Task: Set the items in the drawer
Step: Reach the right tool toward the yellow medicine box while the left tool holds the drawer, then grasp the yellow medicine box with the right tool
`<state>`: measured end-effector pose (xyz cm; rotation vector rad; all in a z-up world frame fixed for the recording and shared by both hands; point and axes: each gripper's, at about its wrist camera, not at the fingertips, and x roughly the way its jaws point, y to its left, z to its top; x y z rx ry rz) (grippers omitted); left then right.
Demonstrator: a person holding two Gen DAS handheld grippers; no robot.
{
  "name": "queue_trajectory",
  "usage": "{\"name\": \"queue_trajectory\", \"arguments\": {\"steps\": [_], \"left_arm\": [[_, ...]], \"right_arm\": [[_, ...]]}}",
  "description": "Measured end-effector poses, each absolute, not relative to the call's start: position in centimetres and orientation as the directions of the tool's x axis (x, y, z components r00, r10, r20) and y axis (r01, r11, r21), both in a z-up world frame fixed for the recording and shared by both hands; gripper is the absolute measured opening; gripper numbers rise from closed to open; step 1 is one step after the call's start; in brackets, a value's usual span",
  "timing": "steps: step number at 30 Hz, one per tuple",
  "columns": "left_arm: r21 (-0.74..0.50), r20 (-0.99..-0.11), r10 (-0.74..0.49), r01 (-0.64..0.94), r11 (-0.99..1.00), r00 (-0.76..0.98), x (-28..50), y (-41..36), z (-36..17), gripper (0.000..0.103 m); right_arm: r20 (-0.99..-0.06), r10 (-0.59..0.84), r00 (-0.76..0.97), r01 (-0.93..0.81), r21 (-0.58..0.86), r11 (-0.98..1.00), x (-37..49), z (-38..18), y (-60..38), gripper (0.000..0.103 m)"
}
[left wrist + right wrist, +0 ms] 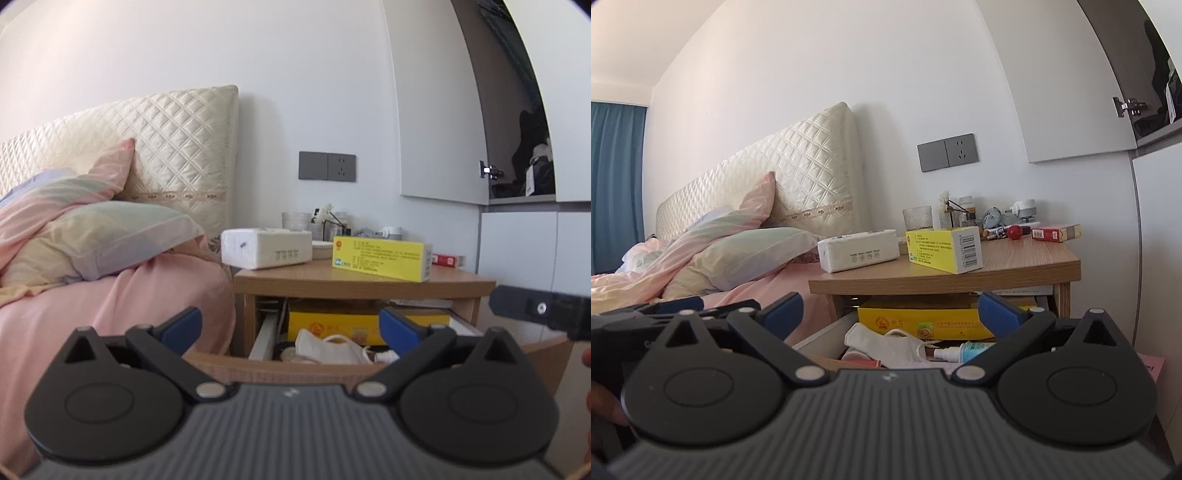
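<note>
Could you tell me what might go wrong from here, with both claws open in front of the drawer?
The drawer already holds a yellow carton, a mask and a spray bottle, so added items may jam it. The yellow box sits near the nightstand edge and could be knocked off.

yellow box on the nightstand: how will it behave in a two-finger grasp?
The yellow box looks like thin carton, so probably light and stiff but crushable if squeezed hard. Its flat faces should grip well. It lies on a long side on the nightstand, so it is unlikely to tip or roll.
</note>
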<state>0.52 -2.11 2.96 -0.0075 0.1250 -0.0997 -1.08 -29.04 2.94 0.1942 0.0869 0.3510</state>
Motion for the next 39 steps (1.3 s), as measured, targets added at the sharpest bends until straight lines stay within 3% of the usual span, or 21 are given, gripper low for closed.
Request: {"name": "queue_trajectory", "arguments": {"steps": [26, 39], "left_arm": [[-0.021, -0.121, -0.074, 0.072, 0.997, 0.990, -0.2, -0.9, 2.7, 0.103], [-0.045, -0.180, -0.070, 0.063, 0.997, 0.981, 0.4, 0.0, 2.4, 0.103]], "right_arm": [[-0.047, 0.363, 0.931, -0.341, 0.247, 0.907, -0.3, 4.2, -28.9, 0.103], [-0.173, 0.412, 0.895, -0.391, 0.142, 0.909, 9.9, 10.4, -29.7, 0.103]]}}
